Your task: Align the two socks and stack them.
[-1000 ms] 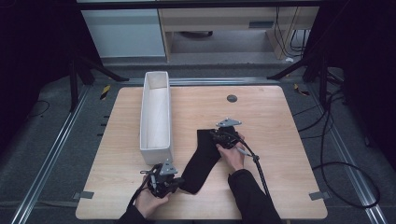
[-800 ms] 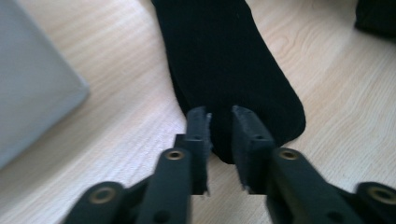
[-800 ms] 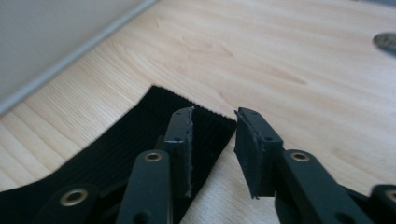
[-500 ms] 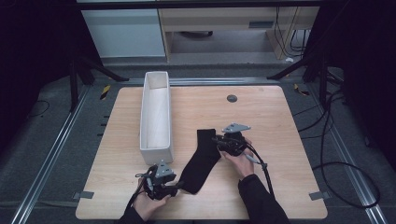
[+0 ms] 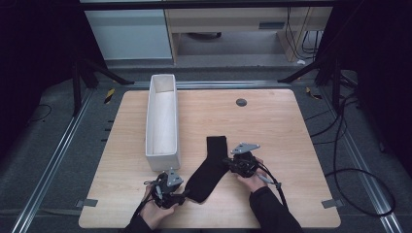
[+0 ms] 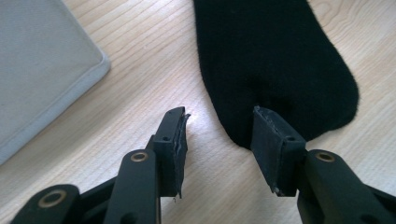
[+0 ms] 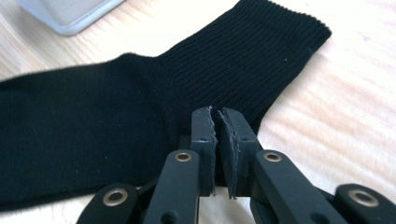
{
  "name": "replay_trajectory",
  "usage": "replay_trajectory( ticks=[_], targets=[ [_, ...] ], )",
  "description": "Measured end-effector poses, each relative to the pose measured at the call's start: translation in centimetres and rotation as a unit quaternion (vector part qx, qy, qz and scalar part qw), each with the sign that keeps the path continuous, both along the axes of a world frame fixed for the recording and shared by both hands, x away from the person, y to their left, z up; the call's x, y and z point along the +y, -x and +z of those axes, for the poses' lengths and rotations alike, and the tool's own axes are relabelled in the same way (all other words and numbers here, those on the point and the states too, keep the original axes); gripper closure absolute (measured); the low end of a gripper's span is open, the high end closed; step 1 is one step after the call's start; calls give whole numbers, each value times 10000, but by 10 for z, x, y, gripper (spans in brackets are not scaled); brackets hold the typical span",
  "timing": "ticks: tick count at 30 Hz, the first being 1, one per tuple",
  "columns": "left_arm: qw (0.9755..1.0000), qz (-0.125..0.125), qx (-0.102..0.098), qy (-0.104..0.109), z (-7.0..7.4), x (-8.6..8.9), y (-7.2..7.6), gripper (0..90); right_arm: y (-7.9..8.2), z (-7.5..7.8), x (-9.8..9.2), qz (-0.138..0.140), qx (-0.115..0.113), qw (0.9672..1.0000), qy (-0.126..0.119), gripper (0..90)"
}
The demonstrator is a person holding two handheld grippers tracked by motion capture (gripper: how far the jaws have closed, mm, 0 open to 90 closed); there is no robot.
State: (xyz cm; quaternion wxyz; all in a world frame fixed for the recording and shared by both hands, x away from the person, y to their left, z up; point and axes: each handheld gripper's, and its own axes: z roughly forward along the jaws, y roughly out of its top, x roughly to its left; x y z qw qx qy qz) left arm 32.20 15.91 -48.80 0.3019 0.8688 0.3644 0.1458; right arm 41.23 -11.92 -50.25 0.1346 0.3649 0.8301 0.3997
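sock: black sock [image 5: 210, 167] flat on the table [image 5: 272, 116], just right of the white bin [image 5: 163, 121], cuff away from me, toe toward me
left gripper: my left gripper [image 6: 218, 133] at the toe, jaws apart, one pad over the toe edge, the other on bare wood, no clamp
right gripper: my right gripper [image 7: 217, 122] at the heel bend, jaws just closed further, nearly together; can't tell if fabric is pinched
bin: apart from both grippers

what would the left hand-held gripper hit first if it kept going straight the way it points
Most likely the black sock: the left hand-held gripper has open jaws, and one jaw tip already overlaps the sock's rounded toe end. The other jaw has bare wooden table ahead of it. Whether the tip touches the sock is unclear.
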Motion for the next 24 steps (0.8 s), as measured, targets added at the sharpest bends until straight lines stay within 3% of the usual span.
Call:
replay_trajectory(
  ticks=[8, 13, 19, 24],
  targets=[
    [9997, 119, -124, -193, 0, 6, -8, 548, 24, -3, -8, -183, 117, 9996, -175, 798],
    [9995, 188, -140, -223, -1, 11, -12, 550, 27, -2, -9, -197, 139, 9994, -235, 749],
    [9995, 171, -106, -226, -1, 17, -14, 551, 14, 16, -15, -412, -297, 9973, -538, 665],
    [9997, 172, -118, -104, 4, 19, -13, 548, -7, 22, -20, -707, -519, 9951, -453, 638]
  ],
)
